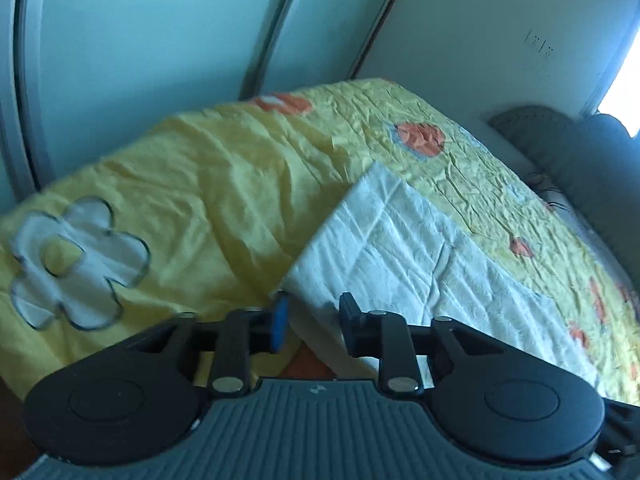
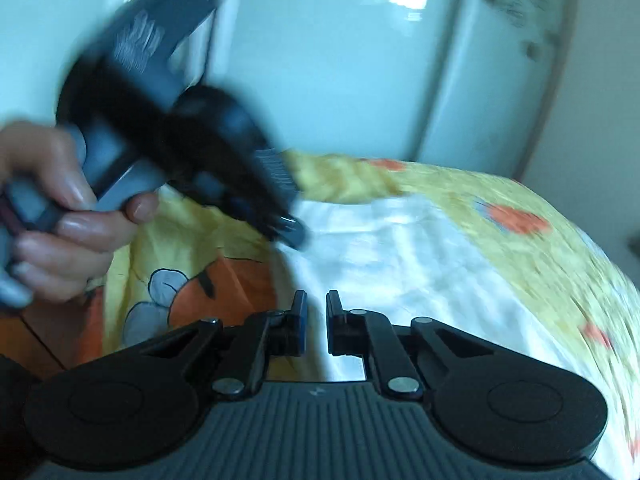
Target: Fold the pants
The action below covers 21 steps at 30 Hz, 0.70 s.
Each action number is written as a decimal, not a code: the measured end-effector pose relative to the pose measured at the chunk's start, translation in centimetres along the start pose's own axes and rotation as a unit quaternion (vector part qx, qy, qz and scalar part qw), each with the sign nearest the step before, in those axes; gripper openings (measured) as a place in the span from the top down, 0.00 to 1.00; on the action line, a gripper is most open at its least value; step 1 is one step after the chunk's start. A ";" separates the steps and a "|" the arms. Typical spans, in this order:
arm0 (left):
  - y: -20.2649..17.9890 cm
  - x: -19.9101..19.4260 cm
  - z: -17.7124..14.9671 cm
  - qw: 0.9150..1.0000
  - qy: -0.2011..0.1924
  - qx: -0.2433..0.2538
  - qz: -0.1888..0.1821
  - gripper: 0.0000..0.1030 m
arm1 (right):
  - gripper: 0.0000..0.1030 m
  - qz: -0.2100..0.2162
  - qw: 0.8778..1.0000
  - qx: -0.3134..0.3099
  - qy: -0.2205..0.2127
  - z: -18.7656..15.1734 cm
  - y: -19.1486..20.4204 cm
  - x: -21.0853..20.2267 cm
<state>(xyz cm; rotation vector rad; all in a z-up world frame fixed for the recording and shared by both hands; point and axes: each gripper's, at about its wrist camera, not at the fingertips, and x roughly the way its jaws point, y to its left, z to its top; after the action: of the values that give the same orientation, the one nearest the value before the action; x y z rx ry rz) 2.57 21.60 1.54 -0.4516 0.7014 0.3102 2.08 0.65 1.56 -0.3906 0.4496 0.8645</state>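
Left wrist view, reading from the left: a yellow bedspread with a white flower patch is covering the bed and draping down over its near edge. Right of centre, the white pants are lying flat on the bed, their long axis running from the near corner, just ahead of the claw, away toward the upper right. The left claw is hovering over that near corner with its jaws standing partly apart; the corner is showing in the gap, but no pad is pressing on cloth.

Right wrist view, again from the left: a hand is gripping the left tool, whose blurred tip is reaching onto the pants' left edge. At centre, the right claw is pointing along the garment with its jaws drawn nearly together and nothing visible between them. The pants are spreading ahead of it and to the right, across the bedspread.

Judgement: the fold is not yet begun. The left claw appears nearer a graspable corner; the right one would need to open before taking the near edge.
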 end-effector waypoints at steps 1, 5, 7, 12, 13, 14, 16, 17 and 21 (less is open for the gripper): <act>-0.5 -0.7 0.1 0.999 -0.019 0.015 0.024 0.65 | 0.92 -0.033 0.999 0.026 0.001 -1.1 -1.7 -2.0; -4.3 -2.2 0.4 0.994 -0.066 0.083 0.032 0.64 | 0.91 -0.167 0.972 0.159 0.046 -7.3 -9.1 -8.2; -7.3 -1.8 -0.4 0.991 -0.057 0.123 -0.013 0.56 | 0.91 -0.198 0.947 0.242 0.077 -11.0 -12.6 -10.6; -17.4 0.3 -5.2 0.964 -0.004 0.238 -0.119 0.51 | 0.91 -0.309 0.897 0.300 0.100 -17.2 -15.8 -13.8; -19.3 0.6 -6.5 0.956 0.008 0.259 -0.140 0.51 | 0.90 -0.339 0.881 0.316 0.099 -17.5 -16.3 -14.9; -21.0 0.7 -7.6 0.947 0.019 0.277 -0.163 0.51 | 0.90 -0.350 0.873 0.329 0.083 -18.1 -16.4 -16.8; -24.0 0.8 -9.6 0.930 0.029 0.304 -0.203 0.48 | 0.89 -0.324 0.874 0.356 0.059 -19.6 -16.7 -19.4; -25.4 0.9 -10.9 0.922 0.034 0.317 -0.220 0.47 | 0.85 -0.310 0.873 0.369 0.071 -20.4 -17.1 -19.9; -29.8 1.6 -14.5 0.894 0.051 0.373 -0.242 0.46 | 0.83 -0.393 0.822 0.410 0.040 -23.3 -16.7 -24.4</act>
<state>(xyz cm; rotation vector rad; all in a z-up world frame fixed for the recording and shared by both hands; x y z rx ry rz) 8.27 -10.98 -0.58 0.1064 0.7271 -0.4587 -3.54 -36.30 -2.70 0.2059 0.6257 -0.1956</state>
